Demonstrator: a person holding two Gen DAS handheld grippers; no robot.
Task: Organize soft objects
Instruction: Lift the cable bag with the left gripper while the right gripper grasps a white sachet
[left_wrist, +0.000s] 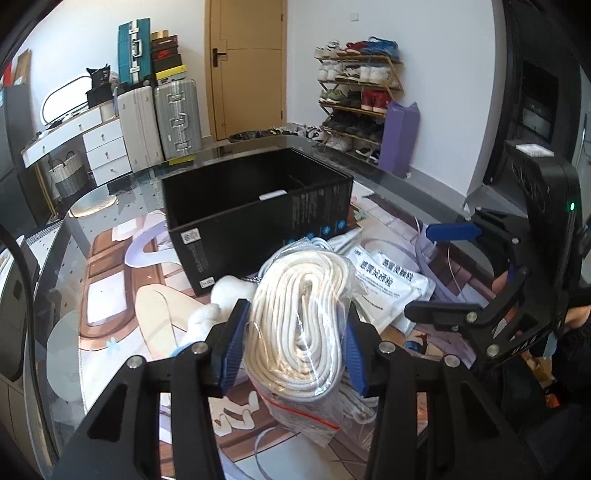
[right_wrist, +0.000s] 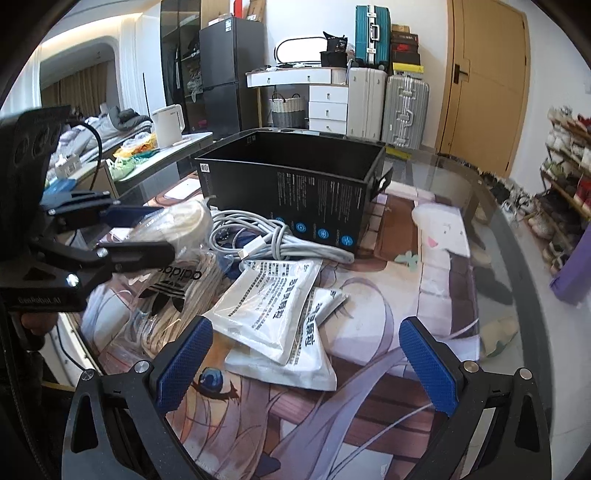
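A clear zip bag of coiled white rope (left_wrist: 299, 325) sits between the blue pads of my left gripper (left_wrist: 295, 314), which is shut on it just in front of the open black box (left_wrist: 255, 214). A white plush toy (left_wrist: 221, 299) lies left of the bag. In the right wrist view the same left gripper (right_wrist: 162, 234) holds the rope bag (right_wrist: 184, 225) at the left. My right gripper (right_wrist: 306, 328) stands open and empty over two white printed packets (right_wrist: 273, 306). A grey cable bundle (right_wrist: 266, 240) and an adidas bag (right_wrist: 173, 291) lie by the box (right_wrist: 295, 184).
Everything rests on a printed mat (right_wrist: 424, 295) on a round glass table (right_wrist: 491, 206). Beyond the table stand a shoe rack (left_wrist: 354, 99), a purple bag (left_wrist: 400, 136), suitcases (left_wrist: 159, 118) and a white drawer unit (right_wrist: 328, 107).
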